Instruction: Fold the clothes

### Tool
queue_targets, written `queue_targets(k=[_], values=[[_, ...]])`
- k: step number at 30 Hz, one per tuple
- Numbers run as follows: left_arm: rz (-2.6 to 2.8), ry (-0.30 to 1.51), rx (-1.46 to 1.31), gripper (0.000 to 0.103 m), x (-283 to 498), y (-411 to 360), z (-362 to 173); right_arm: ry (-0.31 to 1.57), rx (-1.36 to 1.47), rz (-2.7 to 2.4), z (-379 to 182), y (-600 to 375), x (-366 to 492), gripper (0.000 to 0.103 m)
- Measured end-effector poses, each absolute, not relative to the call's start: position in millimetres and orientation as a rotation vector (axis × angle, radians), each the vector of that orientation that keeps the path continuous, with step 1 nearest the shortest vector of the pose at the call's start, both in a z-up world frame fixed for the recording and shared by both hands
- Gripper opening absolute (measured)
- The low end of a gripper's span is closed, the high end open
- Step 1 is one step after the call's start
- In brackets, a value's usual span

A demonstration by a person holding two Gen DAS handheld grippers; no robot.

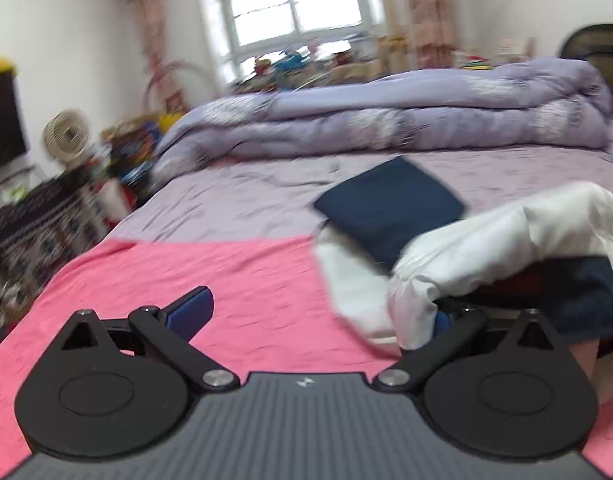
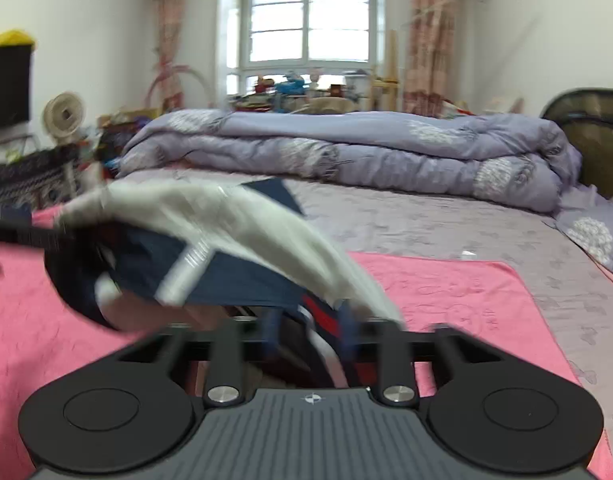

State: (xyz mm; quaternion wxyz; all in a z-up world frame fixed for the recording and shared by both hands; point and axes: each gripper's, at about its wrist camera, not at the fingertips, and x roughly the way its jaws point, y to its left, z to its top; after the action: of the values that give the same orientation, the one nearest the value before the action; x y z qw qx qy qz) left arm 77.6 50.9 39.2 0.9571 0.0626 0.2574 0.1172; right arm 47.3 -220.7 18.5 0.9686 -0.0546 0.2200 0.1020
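Nearest the lens in the R wrist view: my right gripper (image 2: pixel 310 330), fingers drawn in close and clamped on a bunch of navy cloth w/ red-and-white trim. That's the garment (image 2: pixel 242 276), navy and white, held up off the pink towel (image 2: pixel 446 284) w/ a white panel draped over the top. Frame is blurred, so the cloth is prob. mid-swing.

L wrist view: my left gripper (image 1: pixel 318 312) has its fingers spread wide. The near blue pad (image 1: pixel 190 312) hangs bare over the towel; the other finger is buried under a white fold, so I can't tell if it bears on the cloth at all. The garment (image 1: pixel 390 204) rises just R of it, a flat navy panel showing behind the white.

Step in hand, as I judge it: carrying or turning over one part of the garment, R side doing the work. Whether this lift opens it out or closes a fold I can't settle.

Both grippers sit low and about level over the towel, pointed toward the folded lilac quilt (image 2: pixel 346 148) at the far side of the bed (image 2: pixel 446 220).
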Motion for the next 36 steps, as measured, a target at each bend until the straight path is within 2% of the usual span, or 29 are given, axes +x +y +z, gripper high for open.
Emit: queue_targets(k=[4,10,13,16,17,21,22,26,31,36], values=[[0.279,0.525,0.106,0.103,55,77,49,0.418,-0.271,0.164,-5,-193,27,0.046],[0.341,0.529,0.074,0.103,22,115,62,0.539,-0.255,0.205,-44,-173,16,0.048],[0.372,0.531,0.058,0.102,5,135,69,0.531,-0.254,0.256,-52,-152,12,0.049],[0.403,0.539,0.075,0.102,-2,142,70,0.514,-0.278,0.275,-55,-126,13,0.057],[0.414,0.541,0.083,0.102,-5,144,70,0.507,-0.283,0.269,-55,-118,14,0.055],[0.403,0.559,0.106,0.103,-19,152,68,0.410,-0.162,0.061,-22,-155,9,0.057],[0.382,0.566,0.109,0.103,-24,154,68,0.381,-0.137,0.011,-12,-170,5,0.062],[0.313,0.645,0.169,0.102,-47,150,53,0.268,-0.043,-0.176,28,-229,-12,0.071],[0.229,0.780,0.256,0.102,-81,143,27,0.415,-0.048,0.036,18,-259,-7,0.074],[0.237,0.687,0.267,0.102,-75,144,50,0.518,-0.034,0.198,2,-224,43,0.074]])
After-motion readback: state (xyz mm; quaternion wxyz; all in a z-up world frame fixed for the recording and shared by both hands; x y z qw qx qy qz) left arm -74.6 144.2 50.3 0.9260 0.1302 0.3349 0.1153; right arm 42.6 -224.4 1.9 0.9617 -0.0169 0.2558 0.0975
